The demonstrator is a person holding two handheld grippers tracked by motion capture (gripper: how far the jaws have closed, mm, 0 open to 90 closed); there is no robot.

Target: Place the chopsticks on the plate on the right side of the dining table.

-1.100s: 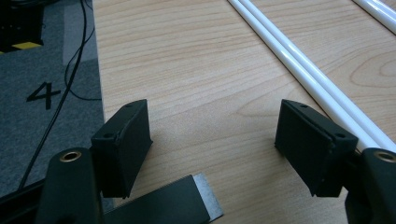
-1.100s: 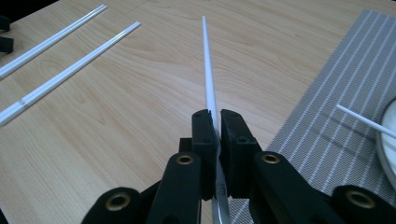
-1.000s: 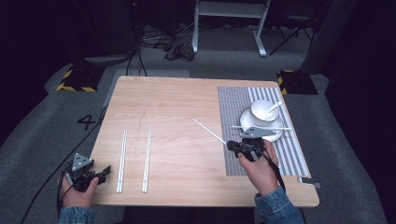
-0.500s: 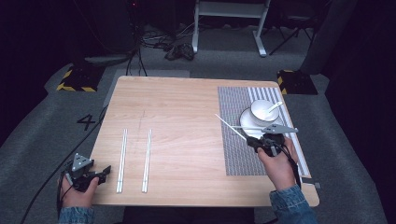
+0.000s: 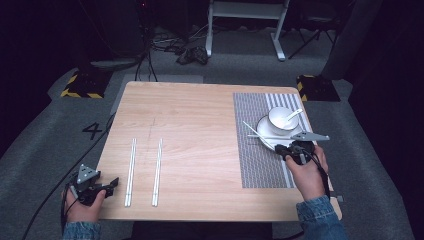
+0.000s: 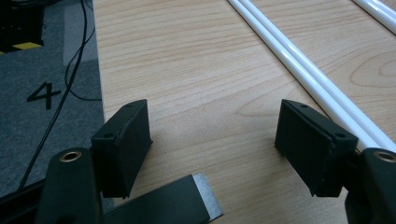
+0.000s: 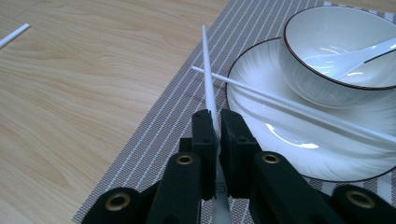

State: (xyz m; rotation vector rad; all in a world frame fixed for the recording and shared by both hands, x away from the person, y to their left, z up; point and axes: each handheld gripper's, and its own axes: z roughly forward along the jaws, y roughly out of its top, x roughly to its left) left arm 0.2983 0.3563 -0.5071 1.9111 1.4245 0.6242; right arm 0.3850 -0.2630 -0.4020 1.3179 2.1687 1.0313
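Your right gripper (image 7: 212,122) has its jaws clamped on a white chopstick (image 7: 208,79), just beside the plate (image 7: 261,135). Your left gripper (image 6: 210,140) rests released, well apart from that plate.

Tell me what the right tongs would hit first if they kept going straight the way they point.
Probably the other thin white chopstick lying across the white plate's rim: the right tongs hold a white chopstick whose tip already crosses over it. Depth is unclear.
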